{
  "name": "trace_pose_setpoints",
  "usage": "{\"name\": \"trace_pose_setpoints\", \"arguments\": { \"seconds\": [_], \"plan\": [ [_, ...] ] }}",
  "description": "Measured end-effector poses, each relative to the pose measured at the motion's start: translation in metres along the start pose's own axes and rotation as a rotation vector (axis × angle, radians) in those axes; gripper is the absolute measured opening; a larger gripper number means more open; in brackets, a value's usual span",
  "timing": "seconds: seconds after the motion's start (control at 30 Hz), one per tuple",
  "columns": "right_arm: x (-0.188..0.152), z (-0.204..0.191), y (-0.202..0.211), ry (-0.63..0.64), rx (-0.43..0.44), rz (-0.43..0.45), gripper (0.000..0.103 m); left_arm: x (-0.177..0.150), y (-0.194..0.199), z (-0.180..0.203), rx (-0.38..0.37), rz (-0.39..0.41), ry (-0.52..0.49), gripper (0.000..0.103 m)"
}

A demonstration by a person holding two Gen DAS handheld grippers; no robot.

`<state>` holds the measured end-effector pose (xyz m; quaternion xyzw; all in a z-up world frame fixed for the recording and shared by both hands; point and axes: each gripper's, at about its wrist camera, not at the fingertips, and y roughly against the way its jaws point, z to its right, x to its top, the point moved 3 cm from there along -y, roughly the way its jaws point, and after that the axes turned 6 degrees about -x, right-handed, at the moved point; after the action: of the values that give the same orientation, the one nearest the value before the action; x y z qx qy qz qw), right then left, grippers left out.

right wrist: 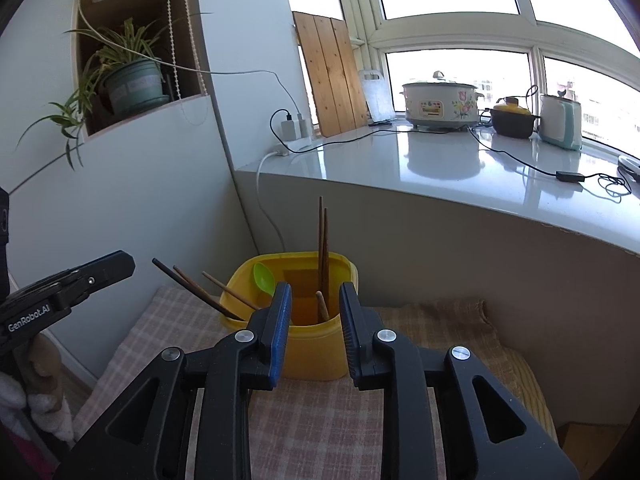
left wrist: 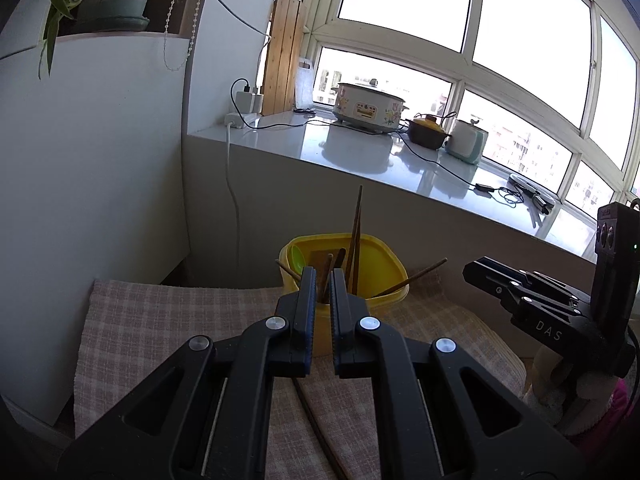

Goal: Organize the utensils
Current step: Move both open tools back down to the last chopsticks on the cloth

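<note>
Sunlit window ledge behind, checked cloth (right wrist: 320, 420) over the surface. Yellow holder (right wrist: 316, 352) with chopsticks (right wrist: 322, 240) and green spoon (right wrist: 264, 276) sits just ahead of both jaws; right gripper (right wrist: 315, 320) is spread and empty, left gripper (left wrist: 323, 308) pressed together. Best to fetch remaining utensils singly, dropping each upright

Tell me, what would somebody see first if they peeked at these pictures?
Probably the bright yellow tub on the checked cloth, with brown chopsticks poking up and a green spoon inside. Right in front are the black right tongs, open and empty, with the left tongs shut beside them. Behind, on the shiny white sill by the big window, sits a flowery cooker.
</note>
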<state>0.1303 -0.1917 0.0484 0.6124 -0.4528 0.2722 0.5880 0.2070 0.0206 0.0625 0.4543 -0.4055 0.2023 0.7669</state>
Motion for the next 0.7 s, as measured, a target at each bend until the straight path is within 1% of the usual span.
{"name": "trace_pose_setpoints", "arguments": {
  "seconds": [0.07, 0.13, 0.17, 0.27, 0.37, 0.43, 0.53, 0.7],
  "plan": [
    [-0.013, 0.000, 0.003, 0.007, 0.004, -0.023, 0.024, -0.020, -0.011, -0.008, -0.009, -0.083, 0.025, 0.004],
    [-0.026, 0.000, 0.001, 0.011, 0.007, -0.058, 0.030, -0.044, -0.027, -0.012, -0.019, -0.189, 0.045, 0.004],
    [-0.033, 0.000, 0.000, 0.009, 0.008, -0.074, 0.037, -0.056, -0.036, -0.013, -0.022, -0.238, 0.052, 0.004],
    [-0.052, 0.003, -0.003, 0.003, -0.003, -0.106, 0.038, -0.092, -0.060, -0.010, -0.041, -0.374, 0.062, 0.004],
    [-0.067, 0.009, -0.007, -0.015, -0.009, -0.144, 0.038, -0.121, -0.082, -0.013, -0.073, -0.485, 0.135, 0.004],
    [-0.074, 0.012, -0.009, -0.025, -0.009, -0.172, 0.038, -0.135, -0.092, -0.014, -0.079, -0.533, 0.166, 0.004],
    [-0.085, 0.017, -0.009, -0.038, -0.013, -0.188, 0.038, -0.151, -0.103, -0.014, -0.062, -0.572, 0.167, 0.004],
    [-0.098, 0.022, -0.011, -0.057, -0.002, -0.226, 0.038, -0.163, -0.112, -0.014, -0.040, -0.598, 0.173, 0.004]
  ]
}}
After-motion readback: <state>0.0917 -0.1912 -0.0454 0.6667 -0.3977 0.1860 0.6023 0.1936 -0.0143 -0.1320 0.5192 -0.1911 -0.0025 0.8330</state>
